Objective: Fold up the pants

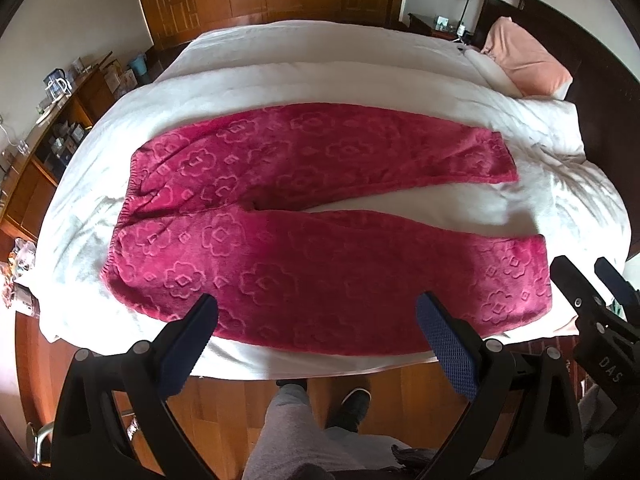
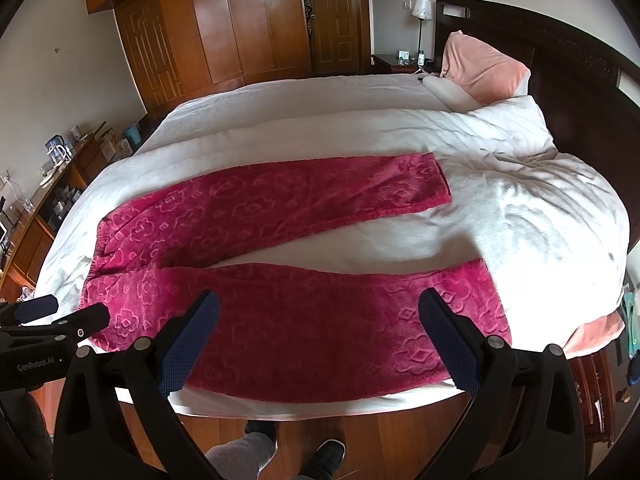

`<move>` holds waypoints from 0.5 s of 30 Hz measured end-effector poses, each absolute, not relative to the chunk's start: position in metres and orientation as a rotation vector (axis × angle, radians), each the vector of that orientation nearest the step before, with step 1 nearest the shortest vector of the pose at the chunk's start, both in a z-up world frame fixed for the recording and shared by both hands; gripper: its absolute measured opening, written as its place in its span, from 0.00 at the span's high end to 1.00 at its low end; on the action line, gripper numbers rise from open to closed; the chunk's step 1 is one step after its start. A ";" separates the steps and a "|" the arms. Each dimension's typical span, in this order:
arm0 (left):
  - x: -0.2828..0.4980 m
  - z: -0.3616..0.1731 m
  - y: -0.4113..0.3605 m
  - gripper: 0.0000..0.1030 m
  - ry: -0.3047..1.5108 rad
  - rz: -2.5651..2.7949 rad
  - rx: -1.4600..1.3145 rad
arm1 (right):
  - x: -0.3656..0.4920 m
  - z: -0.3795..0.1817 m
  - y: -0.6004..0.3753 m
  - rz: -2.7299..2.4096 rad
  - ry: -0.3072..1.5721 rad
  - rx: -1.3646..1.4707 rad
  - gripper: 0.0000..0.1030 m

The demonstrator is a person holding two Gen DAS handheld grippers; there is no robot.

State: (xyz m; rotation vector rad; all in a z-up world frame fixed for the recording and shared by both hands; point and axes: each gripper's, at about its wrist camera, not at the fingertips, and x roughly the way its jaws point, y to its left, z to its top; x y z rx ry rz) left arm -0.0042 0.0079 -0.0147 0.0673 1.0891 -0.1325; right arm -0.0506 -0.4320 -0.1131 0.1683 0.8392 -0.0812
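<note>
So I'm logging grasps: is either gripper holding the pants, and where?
Nothing is held. The left gripper and right gripper are both open above the near leg of the pants, which lie flat.

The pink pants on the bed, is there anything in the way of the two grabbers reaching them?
Nothing visible is. The pink pants lie flat on the white bedspread, legs spread apart. The left gripper and right gripper hang open above the near leg, with only air between.
</note>
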 end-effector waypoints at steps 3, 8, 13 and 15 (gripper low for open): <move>-0.003 -0.015 0.005 0.05 1.092 -0.141 0.067 | -0.048 -0.114 -0.435 -0.081 0.840 0.170 0.03; 0.000 -0.014 0.000 0.05 1.081 -0.147 0.075 | -0.042 -0.117 -0.440 -0.085 0.845 0.177 0.03; 0.003 -0.017 -0.004 0.05 1.091 -0.151 0.078 | -0.038 -0.121 -0.445 -0.090 0.852 0.184 0.03; 0.004 -0.019 -0.005 0.05 1.095 -0.151 0.079 | -0.037 -0.122 -0.449 -0.092 0.854 0.188 0.03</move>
